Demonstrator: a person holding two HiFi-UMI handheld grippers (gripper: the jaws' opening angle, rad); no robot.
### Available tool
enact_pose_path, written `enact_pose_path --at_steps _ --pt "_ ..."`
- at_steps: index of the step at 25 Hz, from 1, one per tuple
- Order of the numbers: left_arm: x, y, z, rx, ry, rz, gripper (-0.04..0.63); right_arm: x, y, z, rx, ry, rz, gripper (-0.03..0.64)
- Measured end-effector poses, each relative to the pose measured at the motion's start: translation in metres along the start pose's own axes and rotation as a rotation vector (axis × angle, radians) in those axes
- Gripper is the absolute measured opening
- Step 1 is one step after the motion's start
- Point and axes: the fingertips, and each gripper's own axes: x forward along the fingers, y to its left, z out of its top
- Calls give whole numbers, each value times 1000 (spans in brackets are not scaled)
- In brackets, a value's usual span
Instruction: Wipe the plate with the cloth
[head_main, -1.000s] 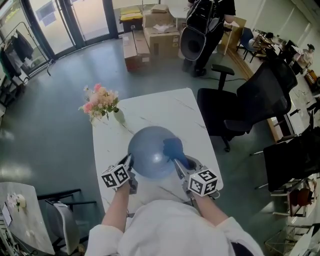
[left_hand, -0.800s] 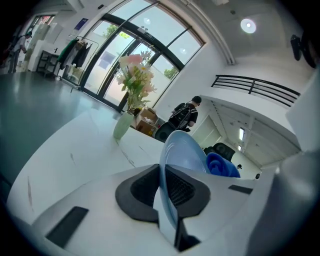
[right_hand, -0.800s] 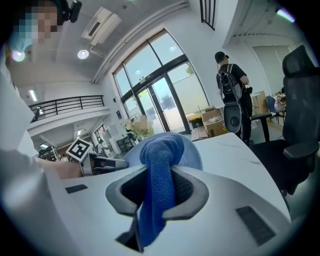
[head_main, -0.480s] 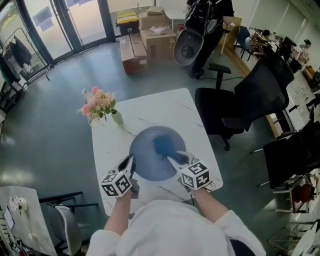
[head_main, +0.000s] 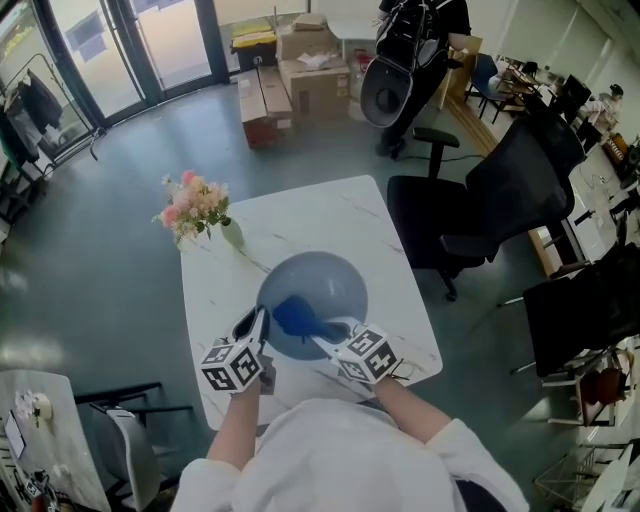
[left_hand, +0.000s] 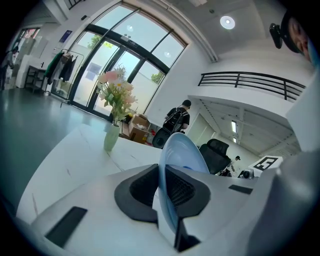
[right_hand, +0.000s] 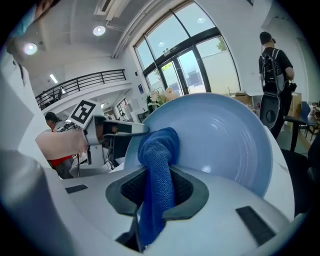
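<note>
A light blue plate (head_main: 325, 285) is held tilted over the white table (head_main: 320, 215). My left gripper (head_main: 260, 328) is shut on the plate's near left rim; in the left gripper view the plate (left_hand: 182, 150) stands edge-on, clamped in the left gripper (left_hand: 164, 192). My right gripper (head_main: 318, 338) is shut on a dark blue cloth (head_main: 290, 315), which presses on the plate's inner face near its left side. In the right gripper view the cloth (right_hand: 157, 165) hangs from the right gripper (right_hand: 157, 192) against the plate (right_hand: 225, 135), with the left gripper (right_hand: 112, 129) just behind it.
A small vase of pink flowers (head_main: 197, 210) stands at the table's far left corner. A black office chair (head_main: 500, 200) sits to the right of the table. Cardboard boxes (head_main: 300, 70) and a person with a bag (head_main: 410, 50) are beyond. Another chair (head_main: 130, 420) is at lower left.
My right gripper has dragged the cloth across the plate from its right side toward its left near side. The left gripper keeps its hold on the rim.
</note>
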Motion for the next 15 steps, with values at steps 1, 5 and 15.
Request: enact_pose_path --at_steps 1,5,15 --pt "-1 2 3 1 -8 5 43 0 0 -6 1 16 0 92" --pt "-6 9 11 9 -29 20 43 -14 -18 -24 23 39 -79 92" --pt "-8 -2 -15 5 18 -11 43 -46 -79 -1 39 -36 -260 92"
